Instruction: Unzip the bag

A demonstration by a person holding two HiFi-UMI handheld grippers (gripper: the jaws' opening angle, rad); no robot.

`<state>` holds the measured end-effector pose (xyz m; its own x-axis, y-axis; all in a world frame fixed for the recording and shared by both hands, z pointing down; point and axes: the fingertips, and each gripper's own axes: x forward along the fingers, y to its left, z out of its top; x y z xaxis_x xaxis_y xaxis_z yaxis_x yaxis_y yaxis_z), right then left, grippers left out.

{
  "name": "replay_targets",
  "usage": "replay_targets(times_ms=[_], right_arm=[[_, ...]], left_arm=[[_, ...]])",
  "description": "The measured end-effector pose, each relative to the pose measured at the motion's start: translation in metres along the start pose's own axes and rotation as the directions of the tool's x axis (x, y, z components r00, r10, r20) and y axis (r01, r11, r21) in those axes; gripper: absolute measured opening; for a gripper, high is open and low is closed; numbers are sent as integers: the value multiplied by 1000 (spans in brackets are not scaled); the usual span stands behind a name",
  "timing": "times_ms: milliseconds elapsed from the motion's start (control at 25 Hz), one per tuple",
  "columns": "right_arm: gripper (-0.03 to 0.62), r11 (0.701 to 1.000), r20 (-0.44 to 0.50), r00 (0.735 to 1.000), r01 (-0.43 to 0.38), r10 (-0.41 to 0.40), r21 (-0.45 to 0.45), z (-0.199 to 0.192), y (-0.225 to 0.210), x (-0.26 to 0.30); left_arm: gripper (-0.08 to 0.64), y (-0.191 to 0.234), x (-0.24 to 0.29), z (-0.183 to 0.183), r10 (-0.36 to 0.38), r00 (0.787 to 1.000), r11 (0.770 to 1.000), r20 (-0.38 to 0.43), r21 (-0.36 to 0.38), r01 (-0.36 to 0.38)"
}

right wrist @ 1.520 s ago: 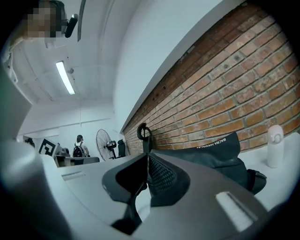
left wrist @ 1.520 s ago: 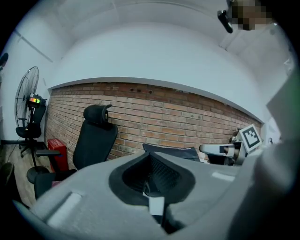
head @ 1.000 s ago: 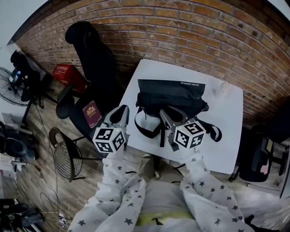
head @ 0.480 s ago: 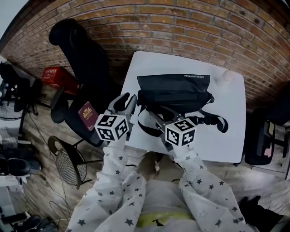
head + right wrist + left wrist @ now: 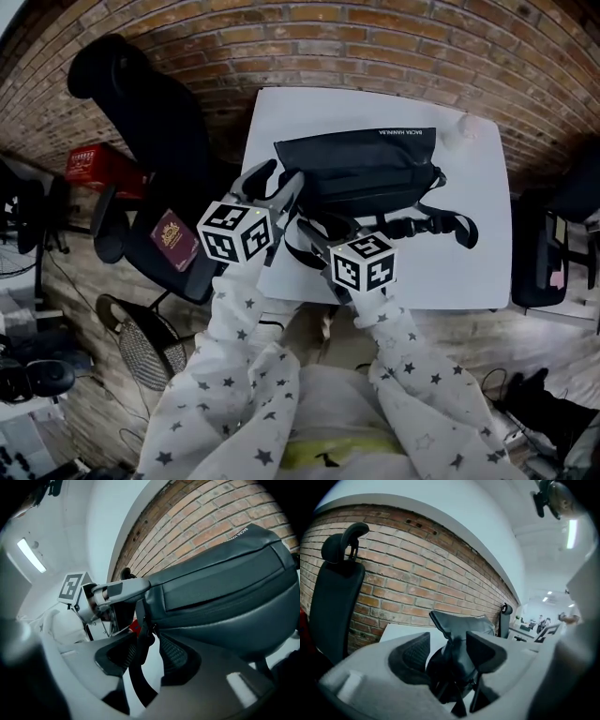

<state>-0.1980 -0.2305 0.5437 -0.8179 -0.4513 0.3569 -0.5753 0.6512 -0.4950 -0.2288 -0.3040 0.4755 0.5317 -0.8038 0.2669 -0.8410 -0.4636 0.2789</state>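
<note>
A black bag (image 5: 366, 169) lies on a white table (image 5: 469, 272), its strap (image 5: 441, 225) trailing off to the right. My left gripper (image 5: 279, 178) is at the bag's left end. In the left gripper view, its jaws (image 5: 449, 644) are opening around the bunched end of the bag (image 5: 461, 625), with a gap at the left pad. My right gripper (image 5: 323, 230) sits just in front of the bag, pointing at its near left side. In the right gripper view it (image 5: 147, 644) is open, and a black strap (image 5: 140, 667) hangs loosely between the pads below the bag (image 5: 220, 592).
A brick wall runs behind the table. A black office chair (image 5: 141, 103) stands left of it, with a red crate (image 5: 94, 164) and a maroon booklet (image 5: 173, 239) on a seat nearby. A small pale object (image 5: 466, 127) sits at the table's far right corner.
My left gripper has moved right onto the bag's left end and its jaws have spread. The right gripper's jaws have also widened around the strap. The head view has shifted.
</note>
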Motion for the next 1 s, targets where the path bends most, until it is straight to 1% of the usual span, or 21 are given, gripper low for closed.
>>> replay_targets(times_ms=[240, 400, 480, 560, 640, 880, 1000], right_arm=[[117, 999, -14, 999, 40, -40, -6, -5, -1, 3], [75, 998, -32, 998, 57, -58, -21, -9, -4, 2], [37, 997, -31, 997, 68, -69, -27, -9, -6, 1], [23, 997, -23, 997, 67, -68, -28, -9, -6, -1], [21, 998, -18, 998, 62, -63, -28, -8, -6, -3], [20, 998, -12, 998, 61, -61, -24, -6, -5, -5], [18, 998, -24, 998, 57, -58, -34, -7, -5, -6]], left_arm=[[236, -8, 12, -2, -65, 998, 998, -27, 22, 65], [213, -10, 17, -5, -81, 996, 996, -30, 29, 81], [202, -12, 19, -5, -87, 996, 996, -28, 32, 88], [192, -15, 20, -5, -94, 995, 995, -27, 40, 95], [175, -17, 21, -5, -99, 995, 994, -27, 51, 100], [160, -18, 21, -6, -109, 994, 992, -24, 63, 110], [153, -18, 20, -7, -110, 994, 991, -26, 77, 112]])
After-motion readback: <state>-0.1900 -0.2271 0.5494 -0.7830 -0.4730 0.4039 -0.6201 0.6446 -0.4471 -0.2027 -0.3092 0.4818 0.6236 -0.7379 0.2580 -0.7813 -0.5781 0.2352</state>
